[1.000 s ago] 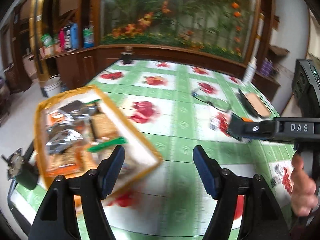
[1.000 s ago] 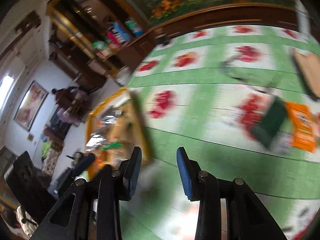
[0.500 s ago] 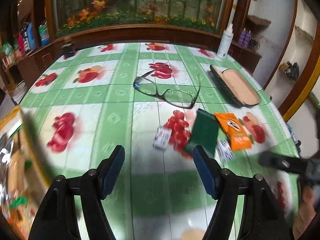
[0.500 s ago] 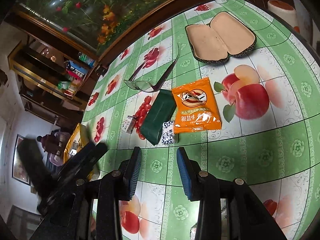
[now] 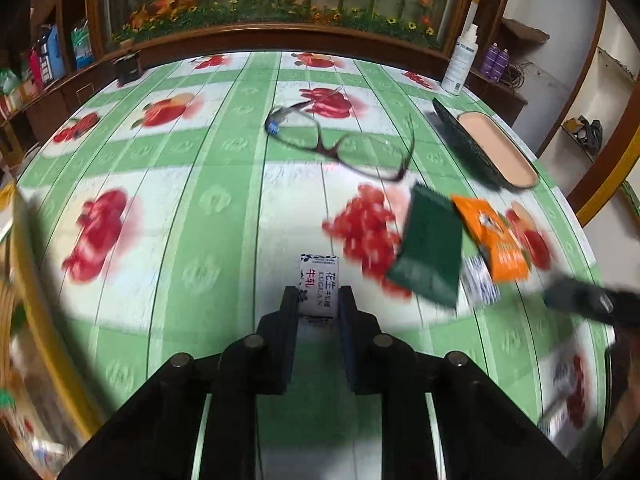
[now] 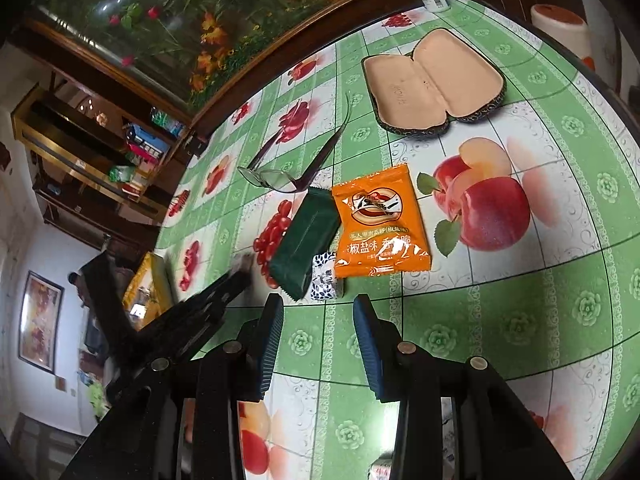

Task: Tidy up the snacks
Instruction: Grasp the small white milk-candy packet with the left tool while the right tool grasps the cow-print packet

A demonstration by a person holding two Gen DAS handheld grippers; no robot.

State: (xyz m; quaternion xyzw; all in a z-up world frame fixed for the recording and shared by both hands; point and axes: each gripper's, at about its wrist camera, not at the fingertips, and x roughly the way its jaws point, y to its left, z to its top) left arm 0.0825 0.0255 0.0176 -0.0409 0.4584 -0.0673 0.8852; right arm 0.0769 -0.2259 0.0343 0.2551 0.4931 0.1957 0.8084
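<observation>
Centrally, a small white candy packet (image 5: 319, 288) with dark printed characters lies on the green fruit-patterned tablecloth (image 5: 200, 208), left of a dark green packet (image 5: 430, 250) and an orange snack pouch (image 5: 494, 240). Tilted steeply downward, the left gripper (image 5: 319, 300) is clamped on the white packet (near end only). The right gripper (image 6: 318, 322) is held part-open, nothing between its pads.

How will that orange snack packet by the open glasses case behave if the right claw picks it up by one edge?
The orange snack packet lies flat with crimped, puffy edges, so it is probably light and will likely flop or sag from one corner. Its glossy film may slip between the pads. The contents could be brittle, so a gentle squeeze seems wise. It overlaps the small white candy, which may shift.
</observation>
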